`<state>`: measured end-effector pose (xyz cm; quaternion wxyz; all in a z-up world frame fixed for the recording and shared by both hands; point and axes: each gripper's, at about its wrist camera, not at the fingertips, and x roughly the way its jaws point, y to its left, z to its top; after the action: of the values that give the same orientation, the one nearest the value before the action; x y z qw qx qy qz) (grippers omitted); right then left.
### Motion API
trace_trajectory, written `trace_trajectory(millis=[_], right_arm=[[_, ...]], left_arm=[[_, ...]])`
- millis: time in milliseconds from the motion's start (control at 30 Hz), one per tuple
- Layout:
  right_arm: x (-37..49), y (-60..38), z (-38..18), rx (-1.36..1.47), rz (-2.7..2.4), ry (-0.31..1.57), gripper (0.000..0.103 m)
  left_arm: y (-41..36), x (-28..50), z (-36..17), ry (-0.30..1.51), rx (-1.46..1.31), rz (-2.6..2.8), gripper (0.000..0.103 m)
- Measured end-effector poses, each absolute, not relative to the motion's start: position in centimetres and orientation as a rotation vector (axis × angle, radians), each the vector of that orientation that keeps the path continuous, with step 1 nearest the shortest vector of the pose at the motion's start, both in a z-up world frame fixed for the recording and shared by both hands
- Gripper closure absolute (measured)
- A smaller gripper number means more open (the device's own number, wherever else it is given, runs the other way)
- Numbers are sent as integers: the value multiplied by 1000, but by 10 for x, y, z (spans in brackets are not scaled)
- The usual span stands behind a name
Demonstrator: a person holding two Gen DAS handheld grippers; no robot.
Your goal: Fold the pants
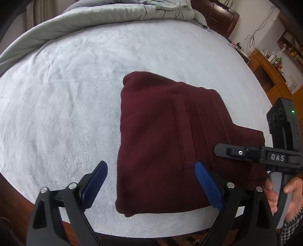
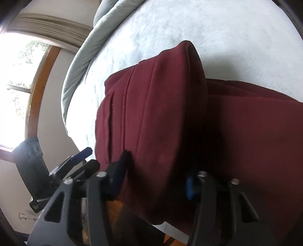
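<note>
Folded maroon pants [image 1: 166, 143] on pale blanket [image 1: 66, 106]

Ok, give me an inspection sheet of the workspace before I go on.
Surface: pale fleece blanket covering the bed.
Job's things: maroon pants folded into a compact stack near the bed's edge.
Clutter: bunched grey duvet at the far end.
Grippers: left gripper open, one finger over the pants; right gripper open, straddling the pants' edge.
Cables: wires hanging on the far wall.
Surroundings: wooden shelves; window.
</note>
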<state>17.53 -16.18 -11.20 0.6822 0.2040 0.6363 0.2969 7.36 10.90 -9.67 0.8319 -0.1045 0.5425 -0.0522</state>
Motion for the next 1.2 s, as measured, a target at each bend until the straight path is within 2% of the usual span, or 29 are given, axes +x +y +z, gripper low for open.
trace_trajectory(millis=[33,133,467,600,733,933,1000,1033,1133,1200], right_arm=[[175,-166,-109,483,691,1417,71],[173,-170,-95,518,741,1378,75],[152,-249,-30,516,690,1243,76],[143,-285,-22,513,637,1222,76],[134,-314,-33,498,554,1235,76],[121,-325,-91,459,442,1336,76],[118,-324,-100,467,441,1339,73],[119,-324,-100,467,445,1338,68],[122,-330,-88,470,450,1322,37],[130,-334,-76,487,458,1286,34]], left_arm=[[108,74,-95,1144,-218,-113,9],[105,74,-91,1130,-209,-120,8],[82,74,-77,1098,-198,-168,8],[62,75,-72,1092,-173,-201,8],[43,74,-68,1083,-147,-235,8],[18,74,-66,1078,-102,-282,7],[14,77,-73,1095,-94,-279,7],[12,78,-76,1106,-96,-278,7],[11,80,-87,1142,-100,-269,7],[11,82,-92,1155,-103,-261,7]])
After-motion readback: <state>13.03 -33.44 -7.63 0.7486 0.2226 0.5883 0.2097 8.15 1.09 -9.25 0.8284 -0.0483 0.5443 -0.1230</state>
